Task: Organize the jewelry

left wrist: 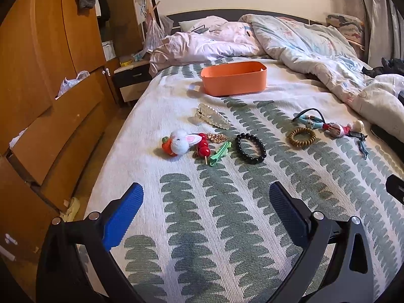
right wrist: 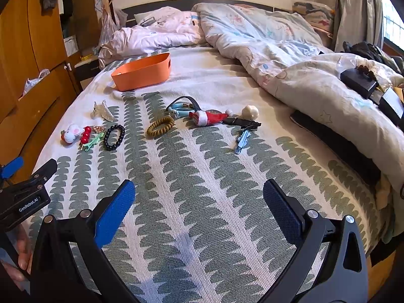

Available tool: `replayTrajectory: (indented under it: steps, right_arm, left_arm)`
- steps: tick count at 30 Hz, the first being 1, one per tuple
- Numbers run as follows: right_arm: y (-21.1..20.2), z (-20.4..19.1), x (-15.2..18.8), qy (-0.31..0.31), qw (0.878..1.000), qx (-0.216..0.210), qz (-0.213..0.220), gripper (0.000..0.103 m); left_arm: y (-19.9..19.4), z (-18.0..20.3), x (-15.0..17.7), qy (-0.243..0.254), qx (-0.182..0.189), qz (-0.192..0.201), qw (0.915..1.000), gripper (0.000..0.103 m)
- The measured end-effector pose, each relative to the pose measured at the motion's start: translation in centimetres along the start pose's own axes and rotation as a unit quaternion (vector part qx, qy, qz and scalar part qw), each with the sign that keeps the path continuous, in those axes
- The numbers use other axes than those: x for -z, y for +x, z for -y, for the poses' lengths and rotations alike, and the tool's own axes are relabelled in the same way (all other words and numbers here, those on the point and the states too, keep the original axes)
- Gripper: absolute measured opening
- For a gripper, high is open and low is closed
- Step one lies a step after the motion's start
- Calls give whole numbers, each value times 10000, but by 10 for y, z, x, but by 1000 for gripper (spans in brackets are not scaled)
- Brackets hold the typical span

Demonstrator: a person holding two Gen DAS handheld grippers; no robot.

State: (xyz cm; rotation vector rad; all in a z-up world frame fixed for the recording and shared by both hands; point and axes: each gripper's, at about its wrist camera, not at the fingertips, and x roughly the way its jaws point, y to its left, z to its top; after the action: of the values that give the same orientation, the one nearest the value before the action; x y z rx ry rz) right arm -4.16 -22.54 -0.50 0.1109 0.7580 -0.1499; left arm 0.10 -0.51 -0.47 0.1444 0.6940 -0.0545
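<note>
Jewelry and hair pieces lie in a row across the patterned bedspread. From the left: a white bunny clip [left wrist: 179, 142] [right wrist: 70, 133], red beads [left wrist: 203, 147], a green clip [left wrist: 220, 153], a black bead bracelet [left wrist: 250, 148] [right wrist: 114, 137], a tan coil tie [left wrist: 302, 137] [right wrist: 160, 126], a blue band [right wrist: 182, 107], a Santa clip [right wrist: 210, 117] and a blue clip [right wrist: 242, 141]. A pearl claw clip [left wrist: 211, 117] lies behind them. Farther back stands an orange bin [left wrist: 234, 77] [right wrist: 142, 71]. My left gripper [left wrist: 205, 213] and right gripper [right wrist: 199, 208] hover open, short of the row, holding nothing.
A crumpled duvet [right wrist: 290, 58] covers the bed's right and back. Black boxes [right wrist: 358, 80] rest on it at far right. A wooden wardrobe [left wrist: 45, 80] and a nightstand [left wrist: 131, 80] stand left of the bed. A hand [right wrist: 22, 255] holds the left gripper's handle.
</note>
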Motion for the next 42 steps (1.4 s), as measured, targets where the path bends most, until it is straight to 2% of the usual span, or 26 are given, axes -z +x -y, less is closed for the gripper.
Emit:
replayTrajectory:
  steps: [14,19,23,31,36,42]
  right_arm:
    - [-2,0,-1,9,10000,6,26,100]
    - [-2,2,-2,16,10000,14,18,100]
    - [-3,4,-3,4,10000,49,22,100]
    - [4,18,-5,112,9999,70,1,100]
    - [8,25,-7,161,9997,157,-49,100]
    - [15,29,-11,104,9999,88,-73,100]
  left_arm:
    - [0,7,1,306,-238,110,9992,99]
    - [2,6,0,262,-153,42,9995,99]
    - [5,3,0,248,-299,-2,9992,99]
    - [12,-5,-1,150,89,-219,9996,99]
    - [15,-8,-1,168,120,-242,9995,99]
    - [28,-19,-4,-4,376,-552,9978,99]
